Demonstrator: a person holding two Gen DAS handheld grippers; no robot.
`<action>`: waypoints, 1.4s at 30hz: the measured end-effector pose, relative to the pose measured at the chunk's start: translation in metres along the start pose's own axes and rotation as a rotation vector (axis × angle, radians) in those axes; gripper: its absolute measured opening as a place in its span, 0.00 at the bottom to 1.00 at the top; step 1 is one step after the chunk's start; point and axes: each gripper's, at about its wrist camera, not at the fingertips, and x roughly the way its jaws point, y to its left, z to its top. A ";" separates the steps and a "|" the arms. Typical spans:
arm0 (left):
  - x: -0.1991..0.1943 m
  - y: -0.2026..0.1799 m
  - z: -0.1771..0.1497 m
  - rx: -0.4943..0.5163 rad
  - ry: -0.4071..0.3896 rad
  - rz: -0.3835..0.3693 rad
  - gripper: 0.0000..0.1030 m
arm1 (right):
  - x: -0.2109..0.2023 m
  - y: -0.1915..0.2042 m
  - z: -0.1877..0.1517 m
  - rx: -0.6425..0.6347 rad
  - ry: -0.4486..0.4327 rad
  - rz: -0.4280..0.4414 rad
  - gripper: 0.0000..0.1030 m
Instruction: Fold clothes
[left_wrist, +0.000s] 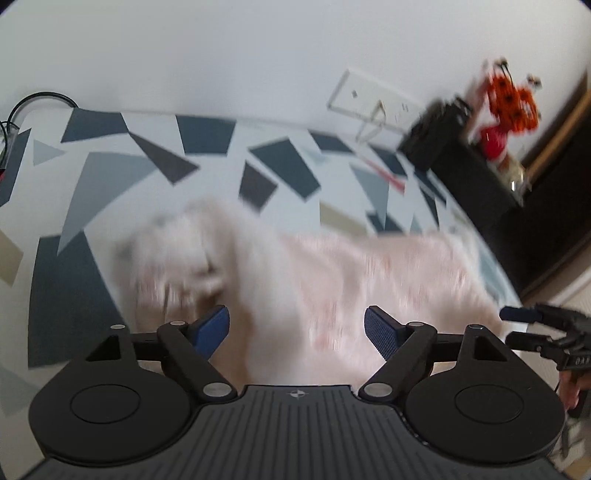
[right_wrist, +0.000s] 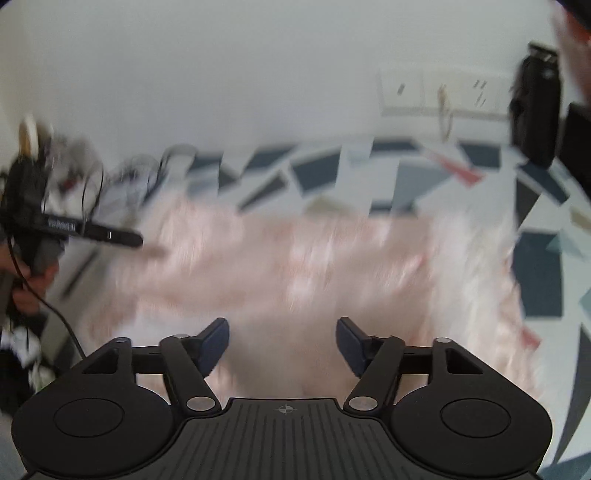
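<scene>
White wall behind; sheet (left_wrist: 110, 177) patterned in grey-blue shards. Pale pink garment (left_wrist: 332, 280) spread across it, blurred. Left gripper (left_wrist: 296, 334) over garment, jaws apart, holding nothing. Right gripper (right_wrist: 282, 345) likewise spread, unloaded.

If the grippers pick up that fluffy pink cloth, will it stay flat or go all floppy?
Probably floppy: the pink cloth lies soft and bunched at one end on the patterned table. It looks fuzzy, so likely light and not slippery. Both the left gripper and the right gripper are open.
</scene>
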 end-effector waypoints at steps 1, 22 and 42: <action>0.006 -0.002 0.003 0.003 0.007 0.012 0.80 | -0.003 -0.005 0.005 0.016 -0.024 -0.013 0.63; 0.048 -0.012 -0.024 0.070 0.142 0.093 0.18 | 0.039 -0.082 0.001 0.240 0.005 -0.101 0.10; 0.044 -0.029 -0.064 0.084 0.177 0.259 0.59 | 0.054 -0.055 -0.054 0.090 0.075 -0.341 0.22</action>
